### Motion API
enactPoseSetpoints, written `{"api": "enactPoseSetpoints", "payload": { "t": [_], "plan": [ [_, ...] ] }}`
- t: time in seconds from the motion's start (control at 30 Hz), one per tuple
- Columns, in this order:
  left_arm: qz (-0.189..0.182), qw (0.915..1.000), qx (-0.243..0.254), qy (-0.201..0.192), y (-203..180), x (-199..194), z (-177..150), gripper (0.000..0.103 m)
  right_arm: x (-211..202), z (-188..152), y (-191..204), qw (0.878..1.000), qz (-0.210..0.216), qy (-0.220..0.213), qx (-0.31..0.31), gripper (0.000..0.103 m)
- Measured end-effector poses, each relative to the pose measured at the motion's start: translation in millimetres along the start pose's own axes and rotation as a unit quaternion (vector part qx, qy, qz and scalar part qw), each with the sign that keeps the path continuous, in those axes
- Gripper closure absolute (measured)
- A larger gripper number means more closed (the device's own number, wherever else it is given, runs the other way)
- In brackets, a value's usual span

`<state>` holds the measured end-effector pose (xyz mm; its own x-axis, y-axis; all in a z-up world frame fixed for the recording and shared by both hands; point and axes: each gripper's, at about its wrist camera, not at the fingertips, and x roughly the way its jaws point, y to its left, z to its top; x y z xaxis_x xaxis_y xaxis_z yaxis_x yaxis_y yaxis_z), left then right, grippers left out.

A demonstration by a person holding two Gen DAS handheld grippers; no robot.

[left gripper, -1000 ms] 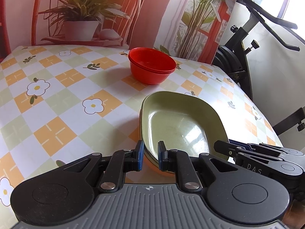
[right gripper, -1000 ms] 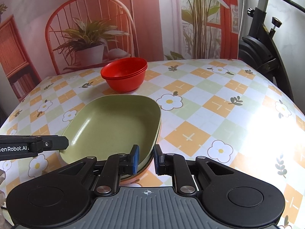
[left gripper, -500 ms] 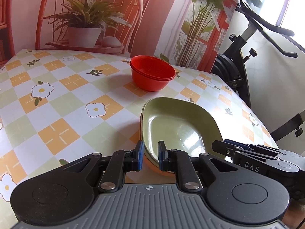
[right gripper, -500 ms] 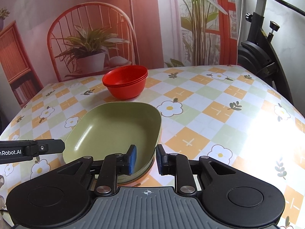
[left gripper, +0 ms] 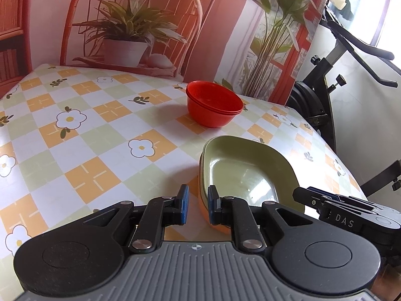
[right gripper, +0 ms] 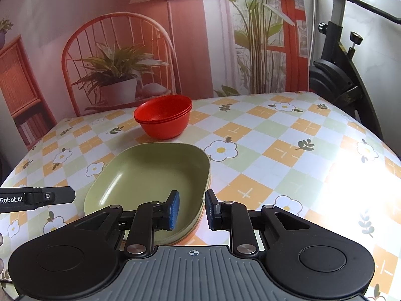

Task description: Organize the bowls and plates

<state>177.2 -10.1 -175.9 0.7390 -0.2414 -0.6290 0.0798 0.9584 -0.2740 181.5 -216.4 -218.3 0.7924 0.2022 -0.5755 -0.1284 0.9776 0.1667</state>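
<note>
Two grippers: both at the bottom of their own frames, both with jaws parted and nothing held.
Left gripper point(left gripper: 196, 207): blue pads apart; the near rim of the plate stack sits in the gap, closer to the right pad; contact cannot be told.
Right gripper point(right gripper: 189, 209): pads spread either side of the stack's near right rim; no clear contact.
Green plates point(right gripper: 150, 185): nested stack, oval, olive-green on top, with an orange edge showing at the bottom of the stack; lower centre of both views, resting on the table.
Table point(right gripper: 288, 150): checked cloth, orange and pale green squares with white flowers; bright glare at the right of the right wrist view.
Red bowls point(right gripper: 163, 119): nested stack, upright, mid-frame beyond the plates, a gap of cloth between them.
Backdrop point(right gripper: 120, 57): printed scene of a red wicker chair and potted plant, upper frame.
Exercise bike point(left gripper: 333, 80): black, upper right, off the table edge.
</note>
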Motion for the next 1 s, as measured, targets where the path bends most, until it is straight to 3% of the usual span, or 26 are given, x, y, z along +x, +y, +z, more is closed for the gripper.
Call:
{"api": "enactPoseSetpoints", "payload": {
  "t": [0.3,1.0],
  "plan": [
    [0.011,0.9999,-0.003,-0.008,6.8,-0.9,13.6,0.086,2.1,13.3,-7.1,1.000,-0.005,-0.013,0.013,0.081],
    [0.046,0.9951,0.056,-0.068,21.2,-1.5,105.7,0.086,35.4,96.5,-35.4,0.998,-0.004,-0.065,-0.004,0.081]
  ]
}}
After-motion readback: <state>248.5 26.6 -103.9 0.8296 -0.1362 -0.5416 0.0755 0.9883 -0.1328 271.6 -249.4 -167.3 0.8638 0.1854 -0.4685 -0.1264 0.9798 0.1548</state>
